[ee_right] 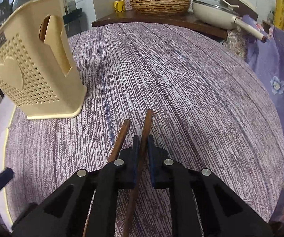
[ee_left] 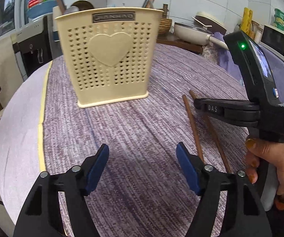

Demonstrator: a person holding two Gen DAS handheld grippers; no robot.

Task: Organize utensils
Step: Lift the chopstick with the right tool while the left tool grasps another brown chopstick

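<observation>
Right gripper clamps one chopstick; left gripper hangs empty over the counter.

The round counter [ee_left: 142, 118], under a ribbed purple-and-white woven cloth, fills both views. A cream plastic holder [ee_left: 110, 63], perforated with small hearts and embossed with one large heart, stands upright at upper centre of the left view, upper left of the right view. Right gripper [ee_right: 143, 144], lower centre of its view, is clenched on a slim brown wooden chopstick [ee_right: 147, 126] running between its blue pads; a second chopstick [ee_right: 122, 136] lies just left, outside the jaws. Left gripper [ee_left: 143, 167] stands released, nothing between its pads, both chopsticks to its right.
</observation>
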